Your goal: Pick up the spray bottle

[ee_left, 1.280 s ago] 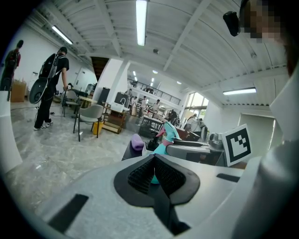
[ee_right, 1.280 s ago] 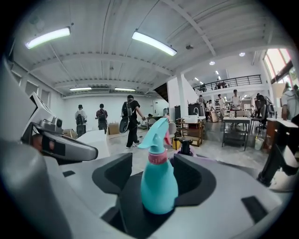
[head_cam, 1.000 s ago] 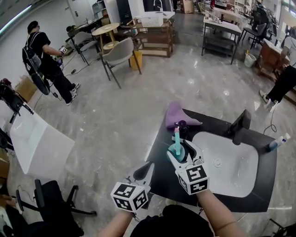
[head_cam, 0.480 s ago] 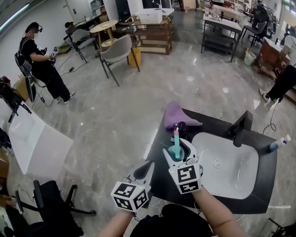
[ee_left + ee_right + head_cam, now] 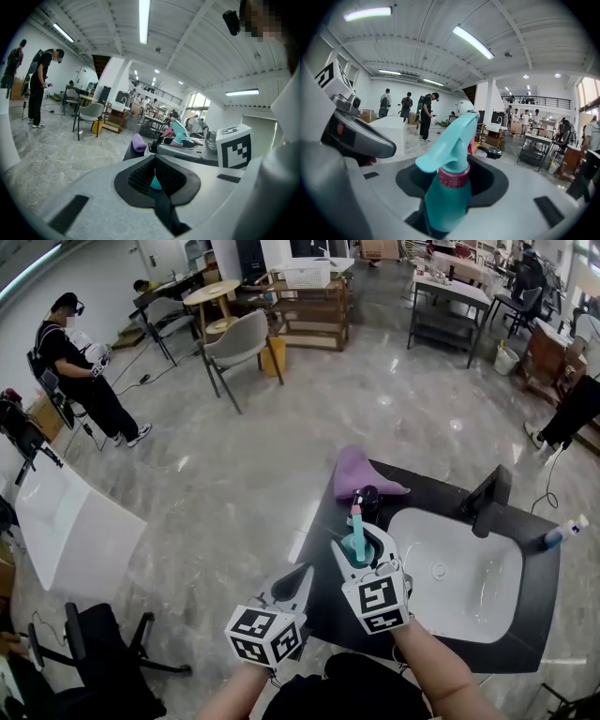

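Note:
A teal spray bottle (image 5: 357, 531) with a pink collar stands upright on the black counter (image 5: 323, 610), left of the white basin. My right gripper (image 5: 362, 552) surrounds its body. Its jaws have just been closing, and in the right gripper view they press both sides of the spray bottle (image 5: 448, 190). My left gripper (image 5: 292, 585) hovers at the counter's left edge with its jaws together and nothing in them. From the left gripper view the bottle's trigger head (image 5: 179, 133) shows to the right, above the other gripper.
A purple cloth (image 5: 361, 472) and a black round object (image 5: 367, 493) lie just behind the bottle. The white sink basin (image 5: 469, 582) has a black faucet (image 5: 487, 495); a small bottle (image 5: 564, 530) lies at the counter's right end. Chairs, tables and people stand across the floor.
My right gripper has rolled slightly, and its jaws have drawn in onto the bottle. The left gripper has stayed put. The person at the far left has shifted.

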